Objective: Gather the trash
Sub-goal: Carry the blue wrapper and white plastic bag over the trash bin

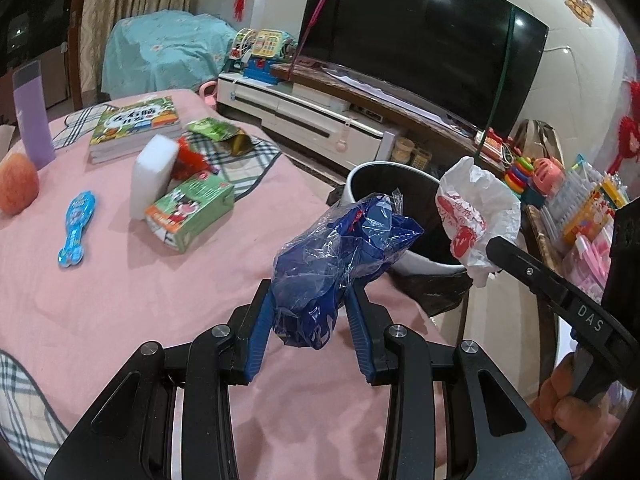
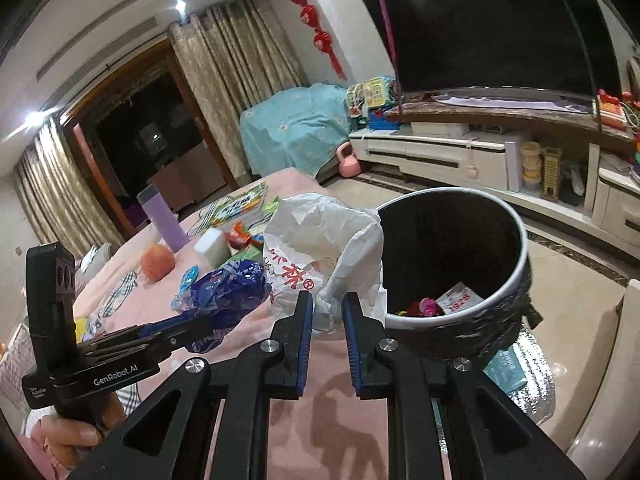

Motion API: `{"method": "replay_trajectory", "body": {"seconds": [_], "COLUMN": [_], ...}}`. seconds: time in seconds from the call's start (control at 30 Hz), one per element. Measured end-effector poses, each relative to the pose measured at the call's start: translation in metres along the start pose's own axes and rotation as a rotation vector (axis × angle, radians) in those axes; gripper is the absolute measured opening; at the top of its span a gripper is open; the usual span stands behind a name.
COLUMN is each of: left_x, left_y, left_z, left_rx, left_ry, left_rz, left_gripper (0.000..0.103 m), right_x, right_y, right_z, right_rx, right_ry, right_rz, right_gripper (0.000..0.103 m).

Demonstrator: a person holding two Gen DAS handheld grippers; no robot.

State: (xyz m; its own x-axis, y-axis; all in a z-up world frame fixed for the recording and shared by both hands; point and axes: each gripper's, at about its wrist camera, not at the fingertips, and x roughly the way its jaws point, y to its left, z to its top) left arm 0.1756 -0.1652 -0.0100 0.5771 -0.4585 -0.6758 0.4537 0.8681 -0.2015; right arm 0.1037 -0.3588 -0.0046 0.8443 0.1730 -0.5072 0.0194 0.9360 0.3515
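Blue ribbed pads of the left gripper [image 1: 310, 300] were seen pinched on a crumpled blue and clear plastic wrapper [image 1: 340, 248], which was held above the edge of the pink-clothed table [image 1: 100, 300], on the near side of the round black bin with a pale rim [image 2: 452, 256]. The right gripper [image 2: 327, 306] was seen with its pads drawn close on the lower folds of a crumpled white plastic bag printed in red [image 2: 320, 248], which was held just beside the bin's rim, on its table side. Inside the bin, a white packet with red print [image 2: 458, 300] and a small pink scrap [image 2: 428, 306] were seen lying at the bottom. Farther from the bin, on the table, a green drink carton [image 1: 190, 210], a white foam block [image 1: 152, 176], a red wrapper [image 1: 192, 160] and a green foil pouch [image 1: 218, 132] were noted. Farther still, a blue figure-shaped card [image 1: 76, 228], an orange-pink fruit [image 1: 16, 188], a tall lilac bottle [image 1: 32, 116] and a green-covered book [image 1: 134, 124] were seen. Beyond the bin, a large dark television [image 1: 424, 40] was seen on a white cabinet [image 1: 304, 116].
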Motion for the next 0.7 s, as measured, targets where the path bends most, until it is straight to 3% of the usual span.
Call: {"method": "replay_trajectory", "body": {"seconds": [0.7], "left_x": [0.027], "left_y": [-0.040], "left_z": [0.026], "left_rx": [0.085], "left_ry": [0.004], "left_rz": [-0.005], "left_gripper": [0.035], "right_x": [-0.002], "right_y": [-0.045], "right_z": [0.020], "right_rx": [0.022], "right_ry": [-0.032], "right_rz": [-0.083], "right_gripper": [0.017]}}
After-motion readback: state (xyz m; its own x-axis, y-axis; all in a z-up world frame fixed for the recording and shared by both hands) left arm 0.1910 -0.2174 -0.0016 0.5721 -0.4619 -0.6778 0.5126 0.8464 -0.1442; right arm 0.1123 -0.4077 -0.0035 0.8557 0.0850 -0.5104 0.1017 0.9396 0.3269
